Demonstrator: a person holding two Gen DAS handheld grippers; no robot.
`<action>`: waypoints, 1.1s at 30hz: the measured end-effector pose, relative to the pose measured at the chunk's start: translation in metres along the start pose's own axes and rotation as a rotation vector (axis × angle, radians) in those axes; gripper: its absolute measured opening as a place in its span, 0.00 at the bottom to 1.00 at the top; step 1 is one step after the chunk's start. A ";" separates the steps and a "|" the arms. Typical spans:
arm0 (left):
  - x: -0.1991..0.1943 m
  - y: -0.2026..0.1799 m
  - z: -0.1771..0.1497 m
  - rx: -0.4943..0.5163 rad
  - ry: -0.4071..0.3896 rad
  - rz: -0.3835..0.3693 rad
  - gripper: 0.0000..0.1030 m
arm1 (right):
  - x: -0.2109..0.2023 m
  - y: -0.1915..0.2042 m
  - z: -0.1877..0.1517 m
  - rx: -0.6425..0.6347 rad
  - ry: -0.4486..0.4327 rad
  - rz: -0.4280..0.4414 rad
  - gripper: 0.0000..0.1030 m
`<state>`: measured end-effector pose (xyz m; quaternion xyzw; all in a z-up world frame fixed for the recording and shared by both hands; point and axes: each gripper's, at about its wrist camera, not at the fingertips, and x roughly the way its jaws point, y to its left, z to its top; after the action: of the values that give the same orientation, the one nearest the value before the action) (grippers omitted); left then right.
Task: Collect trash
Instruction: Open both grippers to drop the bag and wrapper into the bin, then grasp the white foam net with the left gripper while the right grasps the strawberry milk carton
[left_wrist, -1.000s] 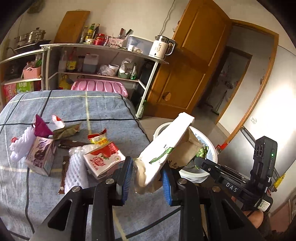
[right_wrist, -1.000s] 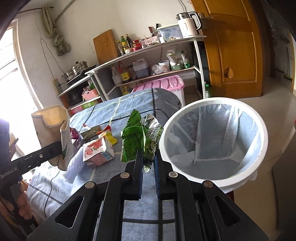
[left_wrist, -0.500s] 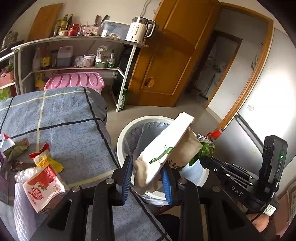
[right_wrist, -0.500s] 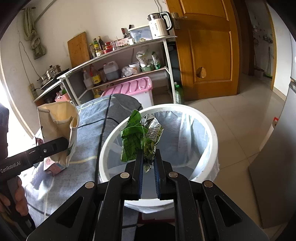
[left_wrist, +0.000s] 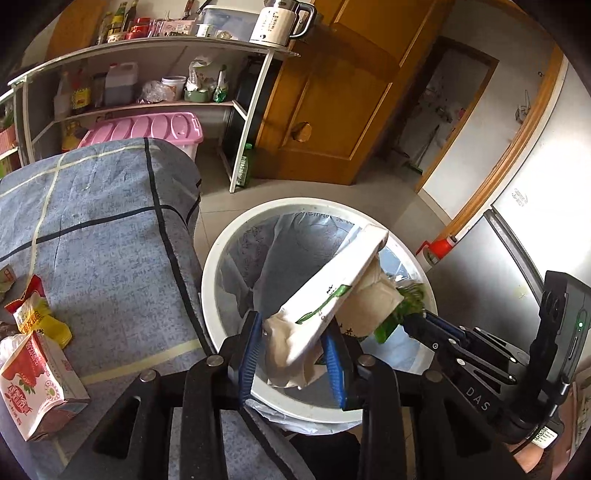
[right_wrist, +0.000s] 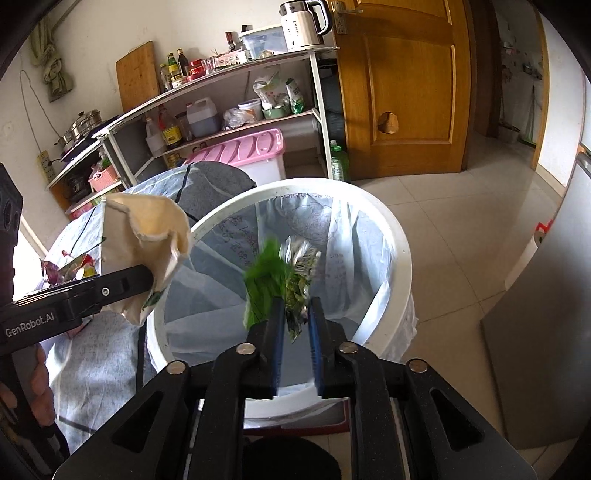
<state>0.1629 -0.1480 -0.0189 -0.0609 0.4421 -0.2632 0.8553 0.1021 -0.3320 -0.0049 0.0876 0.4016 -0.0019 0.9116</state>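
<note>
Both tongs over the white bin (right_wrist: 402, 258)

Right tongs (right_wrist: 297, 314) had just been parting, green wrapper (right_wrist: 280, 284) loose between; left tongs (left_wrist: 293, 354) clenched the cream paper bag (left_wrist: 325, 291) above it.

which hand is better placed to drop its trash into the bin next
Right. The right tool sits over the white bin, its jaws have just been opening, and the green wrapper between them blurs as it slips free. The left tool also reaches over the bin but is clamped on its paper bag.
</note>
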 end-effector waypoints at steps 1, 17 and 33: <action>-0.001 0.000 -0.001 0.001 -0.001 0.002 0.40 | -0.001 0.000 0.000 -0.002 -0.002 -0.004 0.36; -0.055 0.015 -0.013 -0.028 -0.089 0.020 0.53 | -0.024 0.021 -0.006 0.017 -0.055 0.073 0.43; -0.148 0.106 -0.074 -0.138 -0.197 0.287 0.58 | -0.011 0.117 -0.021 -0.099 -0.022 0.264 0.43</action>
<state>0.0770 0.0271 0.0077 -0.0812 0.3773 -0.1006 0.9170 0.0874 -0.2144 0.0080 0.0949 0.3763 0.1371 0.9114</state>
